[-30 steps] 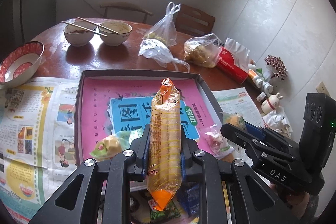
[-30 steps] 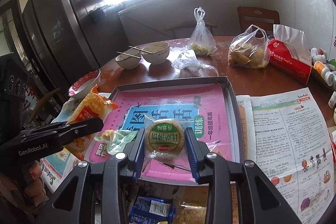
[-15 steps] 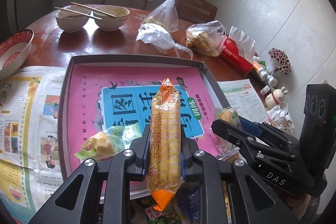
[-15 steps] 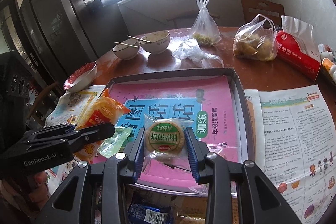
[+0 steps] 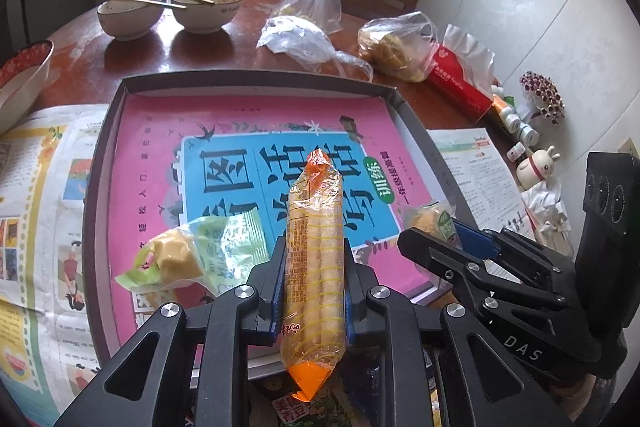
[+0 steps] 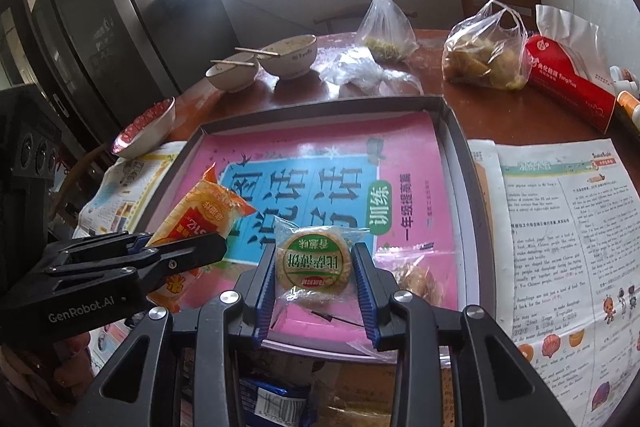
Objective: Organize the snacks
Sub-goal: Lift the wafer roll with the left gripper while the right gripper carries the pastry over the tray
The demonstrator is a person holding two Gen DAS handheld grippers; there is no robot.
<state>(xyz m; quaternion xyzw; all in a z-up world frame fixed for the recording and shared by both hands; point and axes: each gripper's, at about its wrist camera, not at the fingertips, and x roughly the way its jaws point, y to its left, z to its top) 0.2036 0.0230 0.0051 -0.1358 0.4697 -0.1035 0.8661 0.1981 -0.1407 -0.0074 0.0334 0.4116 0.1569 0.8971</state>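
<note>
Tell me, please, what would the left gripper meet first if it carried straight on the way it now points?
Probably the pink book cover lining the tray; the orange snack pack clamped in the left gripper would touch it first.

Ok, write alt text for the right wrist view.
The right gripper grips a round, clear-wrapped biscuit above a grey tray lined with a pink book cover. At left, the left gripper holds an orange snack packet; bowls and food bags sit behind.
</note>
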